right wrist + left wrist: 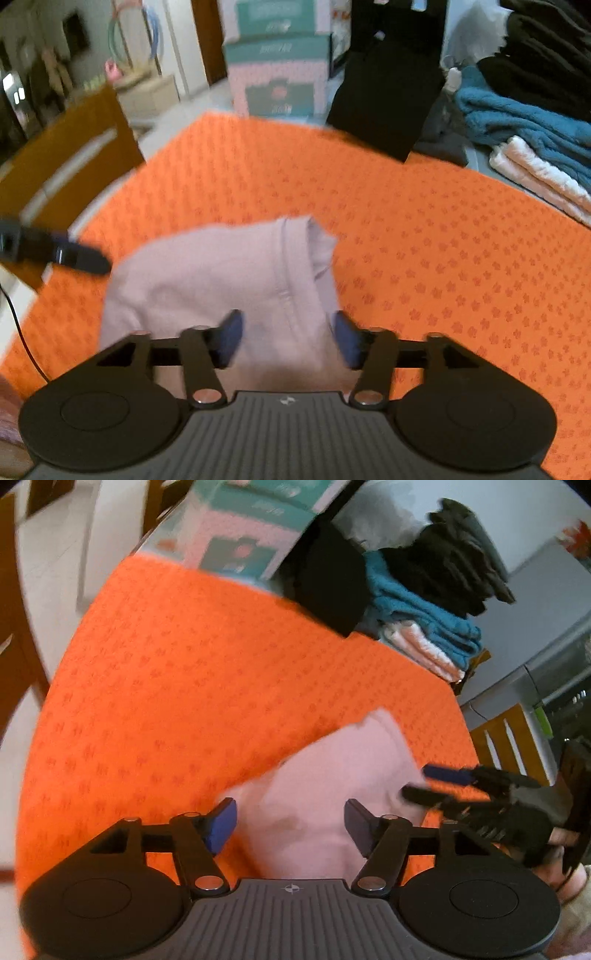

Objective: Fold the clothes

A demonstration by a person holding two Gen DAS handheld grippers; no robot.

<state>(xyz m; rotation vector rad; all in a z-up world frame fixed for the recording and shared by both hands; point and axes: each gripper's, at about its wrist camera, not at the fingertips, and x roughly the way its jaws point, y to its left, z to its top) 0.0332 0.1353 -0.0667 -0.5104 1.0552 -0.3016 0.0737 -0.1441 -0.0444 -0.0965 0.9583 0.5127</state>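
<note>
A pale pink garment [332, 786] lies bunched on the orange patterned cloth [184, 683], near its front edge. My left gripper [291, 825] is open, its fingers either side of the garment's near part. My right gripper [288, 339] is also open, with the pink garment [221, 273] between and beyond its fingers. The right gripper shows at the right of the left wrist view [439, 782], at the garment's right edge. The left gripper's finger shows at the left of the right wrist view [79, 256], beside the garment. Both views are blurred.
A stack of folded clothes, teal [417, 609], white and dark [454, 554], sits at the back right of the table. A black bag [388, 92] and a pink and teal box [277, 70] stand at the back. Wooden chairs [62, 155] flank the table.
</note>
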